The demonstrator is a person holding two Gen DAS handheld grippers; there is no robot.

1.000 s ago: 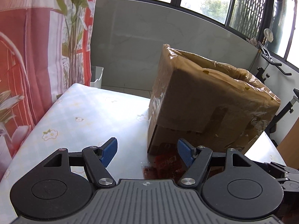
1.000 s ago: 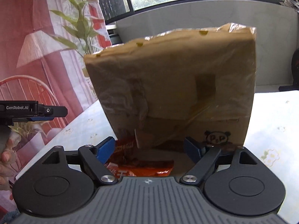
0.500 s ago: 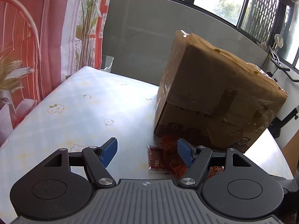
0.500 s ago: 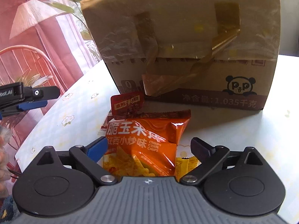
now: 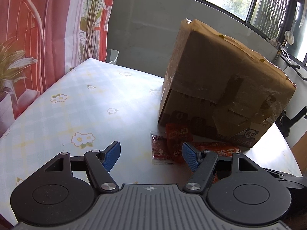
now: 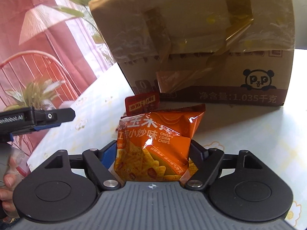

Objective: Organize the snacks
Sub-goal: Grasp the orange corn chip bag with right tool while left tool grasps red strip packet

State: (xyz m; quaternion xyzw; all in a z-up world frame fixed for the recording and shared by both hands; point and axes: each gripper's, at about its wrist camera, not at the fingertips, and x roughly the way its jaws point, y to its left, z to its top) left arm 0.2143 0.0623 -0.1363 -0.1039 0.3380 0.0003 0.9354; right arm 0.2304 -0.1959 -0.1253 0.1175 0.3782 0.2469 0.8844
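as the orange corn chips bag [image 6: 153, 145] lies on the table [image 5: 76, 103] lengthwise toward the cardboard box [image 6: 201, 38], our right gripper [image 6: 153, 153] has just closed on its sides. two small red packets [image 5: 170, 143] lie just beyond; our left gripper [image 5: 151, 153] hovers spread, empty.

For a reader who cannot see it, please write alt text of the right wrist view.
The right gripper has just closed its jaws on an orange corn chips bag lying on a floral tablecloth. A small red packet lies behind the bag, before a taped cardboard box. The left gripper shows at the left edge.
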